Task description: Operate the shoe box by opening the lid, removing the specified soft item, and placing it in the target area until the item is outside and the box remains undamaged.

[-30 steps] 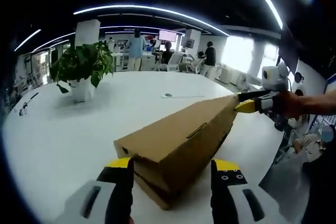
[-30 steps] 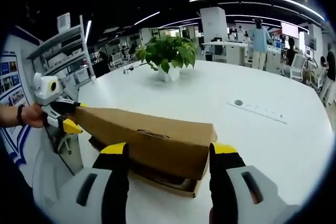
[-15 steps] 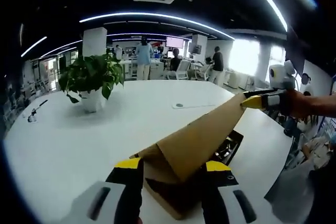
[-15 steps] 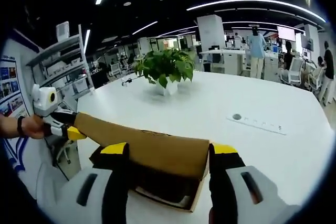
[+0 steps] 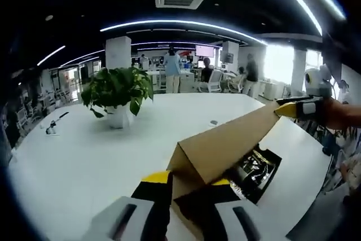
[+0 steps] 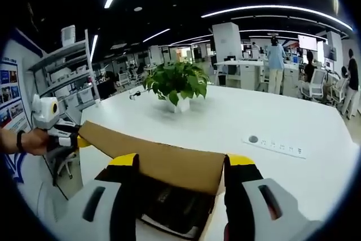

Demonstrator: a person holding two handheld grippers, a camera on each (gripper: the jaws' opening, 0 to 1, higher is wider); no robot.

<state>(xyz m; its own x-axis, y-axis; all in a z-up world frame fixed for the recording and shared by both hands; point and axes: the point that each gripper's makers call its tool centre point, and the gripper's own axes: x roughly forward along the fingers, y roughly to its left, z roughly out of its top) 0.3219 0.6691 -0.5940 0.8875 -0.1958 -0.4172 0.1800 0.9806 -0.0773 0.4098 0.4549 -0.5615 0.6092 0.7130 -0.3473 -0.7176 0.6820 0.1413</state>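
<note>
On a white office table (image 6: 293, 122), the shoe box (image 5: 255, 167) lid (image 6: 163, 161) is held raised at both ends between half-spread left tongs (image 5: 190, 182) and right tongs (image 6: 179, 165); opening is judged underway, and the dark contents are next to be reached.

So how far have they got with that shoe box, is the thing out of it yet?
Not yet. The cardboard lid is partly raised, with the left gripper at one end and the right gripper at the other, each with a jaw on either side of the lid's edge. Under it the dark contents still lie in the box. Left to do: open the lid fully, lift the soft item out and set it on the white table.
</note>
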